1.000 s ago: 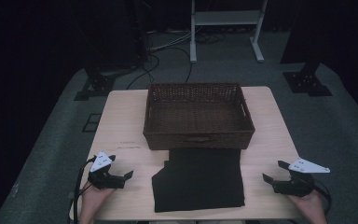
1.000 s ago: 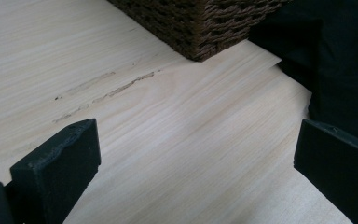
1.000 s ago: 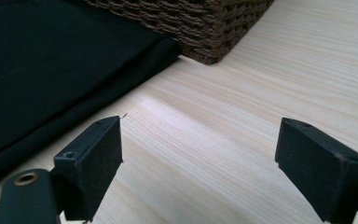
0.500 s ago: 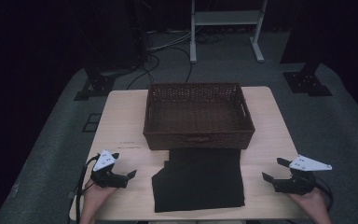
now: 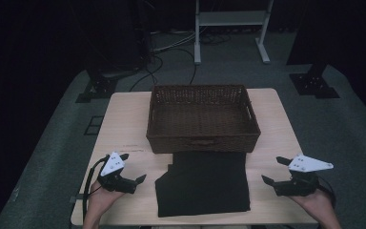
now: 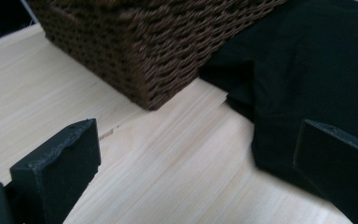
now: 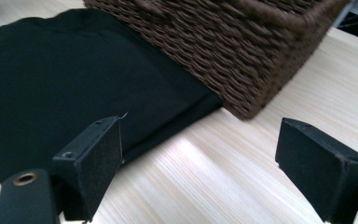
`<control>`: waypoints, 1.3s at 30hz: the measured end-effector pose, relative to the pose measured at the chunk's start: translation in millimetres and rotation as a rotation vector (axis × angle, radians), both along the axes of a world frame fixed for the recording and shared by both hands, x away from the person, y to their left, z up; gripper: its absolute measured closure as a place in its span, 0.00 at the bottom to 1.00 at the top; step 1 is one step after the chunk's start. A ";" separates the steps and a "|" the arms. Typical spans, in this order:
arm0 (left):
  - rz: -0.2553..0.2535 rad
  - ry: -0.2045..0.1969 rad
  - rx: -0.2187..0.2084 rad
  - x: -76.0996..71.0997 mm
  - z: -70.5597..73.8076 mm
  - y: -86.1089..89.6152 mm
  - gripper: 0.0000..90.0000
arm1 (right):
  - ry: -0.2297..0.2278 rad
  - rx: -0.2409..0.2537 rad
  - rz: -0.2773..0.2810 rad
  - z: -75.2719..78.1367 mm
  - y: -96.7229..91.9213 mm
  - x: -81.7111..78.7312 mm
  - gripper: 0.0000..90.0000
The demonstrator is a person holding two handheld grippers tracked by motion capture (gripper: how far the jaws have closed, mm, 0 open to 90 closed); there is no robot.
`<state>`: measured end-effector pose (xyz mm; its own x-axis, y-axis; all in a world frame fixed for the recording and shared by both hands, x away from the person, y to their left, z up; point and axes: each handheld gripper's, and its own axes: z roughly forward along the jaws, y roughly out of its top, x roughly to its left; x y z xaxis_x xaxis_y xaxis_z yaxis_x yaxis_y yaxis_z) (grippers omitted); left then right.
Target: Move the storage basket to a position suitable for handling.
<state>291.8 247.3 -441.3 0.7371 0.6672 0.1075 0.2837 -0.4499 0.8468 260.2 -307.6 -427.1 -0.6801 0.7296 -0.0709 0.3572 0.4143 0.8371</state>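
a: where's the black cloth (image 5: 203, 183)?
b: flat at the desk's (image 5: 124, 124) near edge, its far side touching the wicker basket (image 5: 202, 119).
a: and the grippers?
b: left gripper (image 5: 133, 168) and right gripper (image 5: 272, 170) flank it, jaws spread, holding nothing.
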 end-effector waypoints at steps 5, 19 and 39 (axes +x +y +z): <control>-0.027 -0.023 0.012 -2.8 10.8 -7.2 0.00 | -0.002 -0.013 0.039 8.2 10.6 2.6 0.15; -0.114 -0.025 0.043 -3.9 26.3 -33.1 0.00 | 0.022 -0.032 0.161 27.7 37.6 12.4 0.15; -0.227 -0.011 0.093 0.3 41.4 -68.7 0.00 | 0.057 -0.113 0.280 40.4 70.5 27.6 0.15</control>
